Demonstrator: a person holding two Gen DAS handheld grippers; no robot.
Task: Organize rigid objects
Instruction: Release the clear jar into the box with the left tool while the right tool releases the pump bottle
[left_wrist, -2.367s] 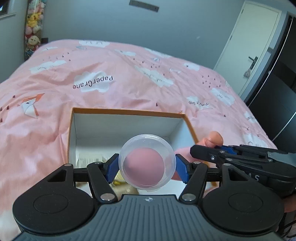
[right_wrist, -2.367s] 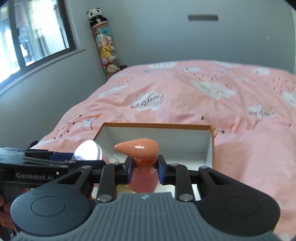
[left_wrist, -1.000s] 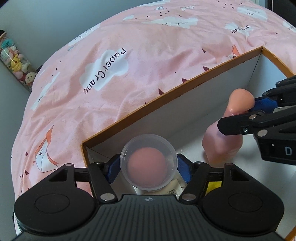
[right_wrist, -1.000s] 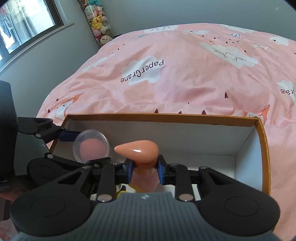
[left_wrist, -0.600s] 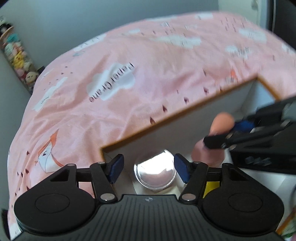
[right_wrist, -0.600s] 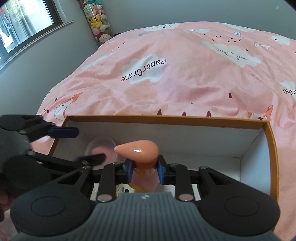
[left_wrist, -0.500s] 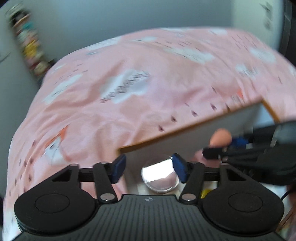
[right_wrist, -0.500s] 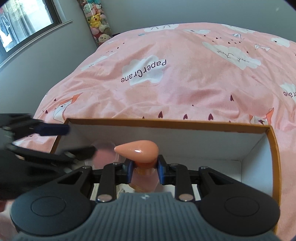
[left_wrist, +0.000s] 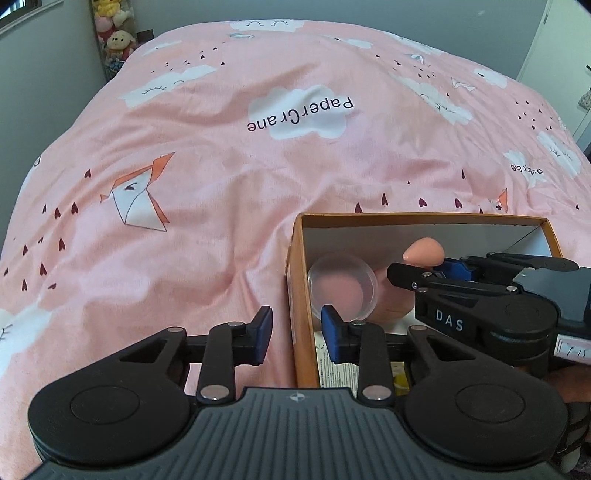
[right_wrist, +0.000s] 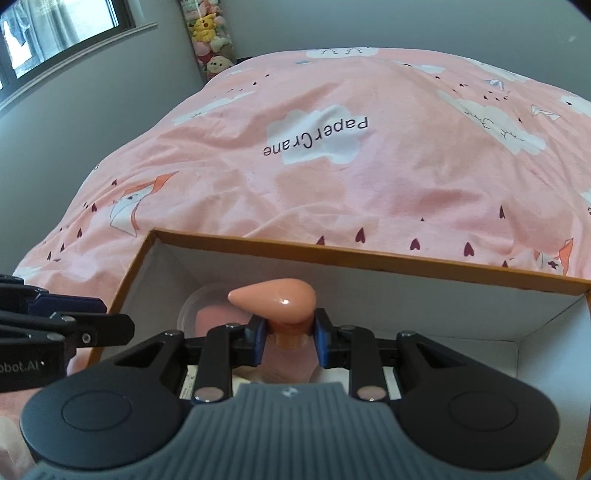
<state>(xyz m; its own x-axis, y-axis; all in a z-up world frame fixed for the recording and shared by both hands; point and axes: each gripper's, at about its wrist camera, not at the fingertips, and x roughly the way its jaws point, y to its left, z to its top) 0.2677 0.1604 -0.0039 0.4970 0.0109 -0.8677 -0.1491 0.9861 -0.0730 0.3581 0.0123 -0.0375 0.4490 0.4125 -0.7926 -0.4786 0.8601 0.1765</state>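
Key relation: My right gripper (right_wrist: 288, 341) is already down inside the orange-rimmed white cardboard box (right_wrist: 369, 254), so it is the nearer hand; the peach plastic pump bottle (right_wrist: 275, 295) stands upright between its jaws, long axis vertical, teardrop nozzle pointing to frame left.

Right jaws: Pinching the bottle's neck just under the glossy pump head.

Left jaws: My left gripper (left_wrist: 293, 334) is spread and holds nothing; in its own view the fingers straddle the box's left wall, one blue pad outside, one inside.

Task objects: The clear round plastic tub with pink contents (left_wrist: 343, 286) sits in the box's near-left corner, right of frame centre in the left view, beside the bottle (left_wrist: 423, 254). Printed paper and something yellow lie on the box floor; I cannot identify them.

Materials: Hard, smooth plastics; stiff card walls; soft, wrinkled pink cloud-print bedspread (left_wrist: 221, 147) under the box.

Next move, my judgement: Set the bottle down and release it; watch it does not tip against the tub.
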